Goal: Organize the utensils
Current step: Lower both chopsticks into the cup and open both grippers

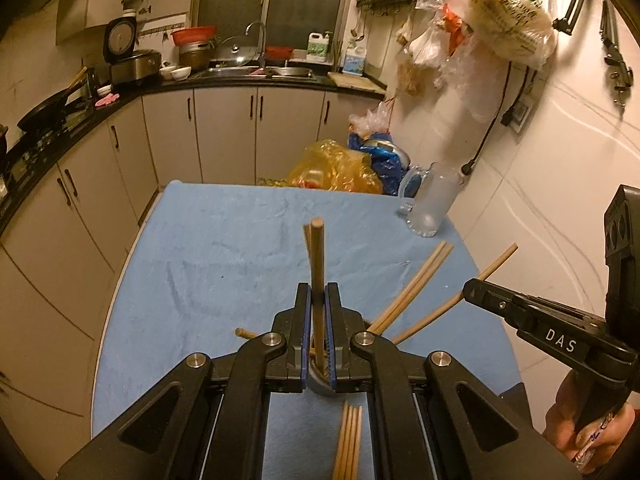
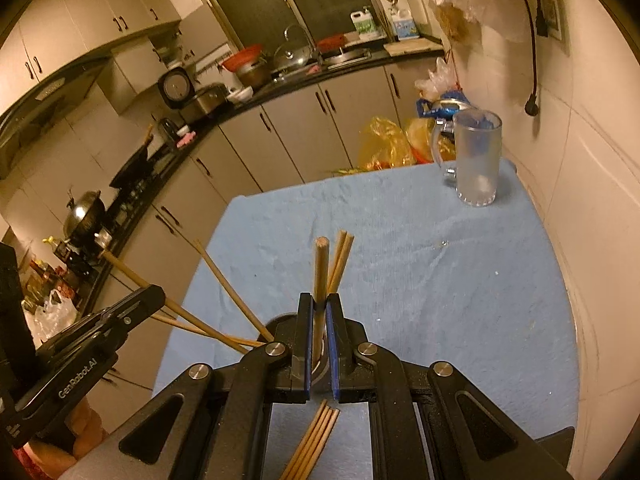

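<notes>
My left gripper is shut on a wooden chopstick that points forward above the blue cloth. My right gripper is shut on another wooden chopstick; it also shows in the left wrist view at the right. Loose chopsticks lie fanned on the cloth between the grippers, and a bundle lies below the left gripper. A frosted glass mug stands upright at the cloth's far right corner; it also shows in the left wrist view.
The table stands against a white wall on the right. Yellow and blue plastic bags sit beyond the far edge. A kitchen counter with cooker, pans and sink runs along the left and back. Bags hang on the wall.
</notes>
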`<state>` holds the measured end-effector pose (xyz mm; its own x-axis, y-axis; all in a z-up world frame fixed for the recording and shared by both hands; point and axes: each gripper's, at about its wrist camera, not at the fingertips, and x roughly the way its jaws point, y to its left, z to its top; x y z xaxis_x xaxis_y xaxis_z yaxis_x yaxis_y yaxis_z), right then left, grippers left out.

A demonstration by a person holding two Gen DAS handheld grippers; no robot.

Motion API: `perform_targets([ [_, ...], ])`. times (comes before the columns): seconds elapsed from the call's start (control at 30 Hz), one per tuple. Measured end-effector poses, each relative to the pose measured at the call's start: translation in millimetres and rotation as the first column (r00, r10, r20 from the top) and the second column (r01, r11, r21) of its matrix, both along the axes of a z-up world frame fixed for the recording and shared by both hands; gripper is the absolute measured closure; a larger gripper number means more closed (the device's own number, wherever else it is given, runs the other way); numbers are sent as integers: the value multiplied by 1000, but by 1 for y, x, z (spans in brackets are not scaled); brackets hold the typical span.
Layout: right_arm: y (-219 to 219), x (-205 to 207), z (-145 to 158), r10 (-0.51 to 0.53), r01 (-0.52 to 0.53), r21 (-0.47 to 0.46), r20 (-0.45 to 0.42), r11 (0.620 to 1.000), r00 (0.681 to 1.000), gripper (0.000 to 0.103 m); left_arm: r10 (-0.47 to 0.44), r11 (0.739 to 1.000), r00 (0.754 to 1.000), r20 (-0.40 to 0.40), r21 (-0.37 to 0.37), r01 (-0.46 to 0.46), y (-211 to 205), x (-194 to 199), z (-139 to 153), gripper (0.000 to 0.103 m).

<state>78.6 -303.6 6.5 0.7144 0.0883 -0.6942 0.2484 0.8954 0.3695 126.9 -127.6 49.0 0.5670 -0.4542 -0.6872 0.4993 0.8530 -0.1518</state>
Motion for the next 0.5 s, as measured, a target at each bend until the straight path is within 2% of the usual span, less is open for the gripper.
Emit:
perform_targets([
  [0.2,-3,7,-5,0,0,21,-15,1000,1000,96,16,1000,1000,13,-1,-16,5,-1,-2,96],
  [0.3,-5,8,0,-8,8,18,-10,1000,1000,94,31,999,999,14,-16,-31,12,-3,2,83],
  [0.4,-9,4,11,-21,21,28,11,999,1000,88,49,998,998,38,-32,-47,21,-7,10,80],
  [0.5,-11,-3,23,-31,31,22,32,999,999,88,68,996,996,63,-53,-65,32,-16,21,75],
])
